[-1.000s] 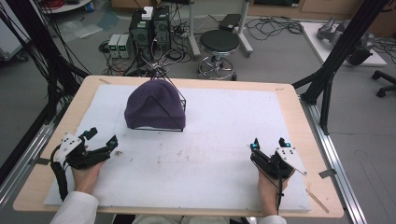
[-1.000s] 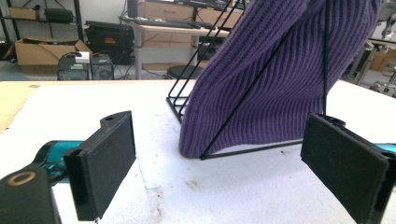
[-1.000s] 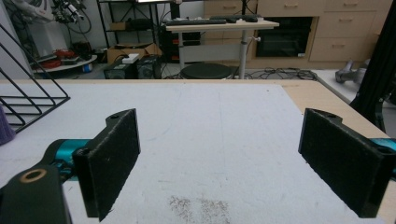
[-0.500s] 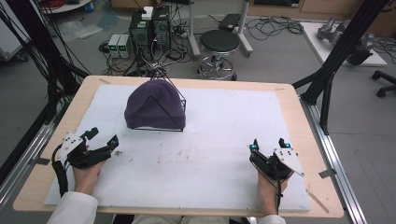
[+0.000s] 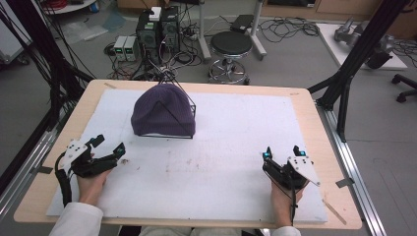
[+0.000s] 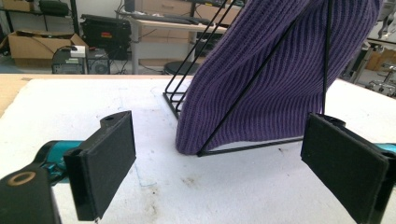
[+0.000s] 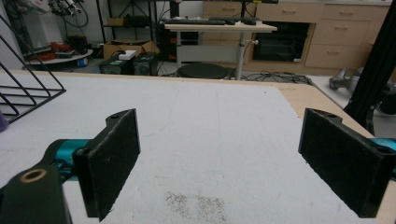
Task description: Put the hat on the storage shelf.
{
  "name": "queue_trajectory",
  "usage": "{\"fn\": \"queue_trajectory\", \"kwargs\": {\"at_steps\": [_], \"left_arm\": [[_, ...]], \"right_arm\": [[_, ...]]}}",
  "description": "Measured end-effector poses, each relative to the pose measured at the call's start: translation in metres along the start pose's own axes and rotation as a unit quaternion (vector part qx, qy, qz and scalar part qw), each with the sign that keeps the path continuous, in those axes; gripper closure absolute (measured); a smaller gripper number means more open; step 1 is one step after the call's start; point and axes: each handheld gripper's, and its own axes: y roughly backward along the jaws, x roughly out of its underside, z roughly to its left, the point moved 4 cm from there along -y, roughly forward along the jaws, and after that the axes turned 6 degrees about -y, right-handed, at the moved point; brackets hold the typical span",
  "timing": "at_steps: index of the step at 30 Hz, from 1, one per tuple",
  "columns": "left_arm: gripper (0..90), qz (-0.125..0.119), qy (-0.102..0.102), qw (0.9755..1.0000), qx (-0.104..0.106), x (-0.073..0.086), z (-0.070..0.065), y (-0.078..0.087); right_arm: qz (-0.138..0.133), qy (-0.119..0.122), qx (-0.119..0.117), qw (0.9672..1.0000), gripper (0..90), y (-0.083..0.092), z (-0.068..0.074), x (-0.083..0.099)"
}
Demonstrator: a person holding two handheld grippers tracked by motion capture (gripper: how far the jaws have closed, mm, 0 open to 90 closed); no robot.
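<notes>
A purple knit hat [image 5: 162, 115] sits draped over a black wire stand [image 5: 183, 129] toward the far left of the worktop [image 5: 236, 147], on the white mat that covers most of it. The left tool [image 5: 109, 149] rests near the left edge, jaws spread wide with nothing between them, pointed toward the hat, which is near but apart. The right tool [image 5: 281, 153] rests near the right edge by the near corner, jaws likewise spread and empty, well apart from the hat.

The hat looks light, soft and stretchy, so it would likely bunch and sag when lifted; its ribbed knit should give the pads good grip. The lower hem [image 6: 219, 140], hanging close to the mat, seems the easiest place to pinch. The stand looks thin and light, and may drag or tip if the hat catches on it. No containers are on the worktop.
</notes>
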Motion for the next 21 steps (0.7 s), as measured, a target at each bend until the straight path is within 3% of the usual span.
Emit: {"fn": "queue_trajectory", "kwargs": {"at_steps": [21], "left_arm": [[10.5, 0.0, 0.006, 1.0, 0.005, 0.0003, 0.0, -0.0007]], "right_arm": [[0.006, -0.008, -0.002, 1.0, 11.9, -0.0001, -0.002, 0.0029]]}}
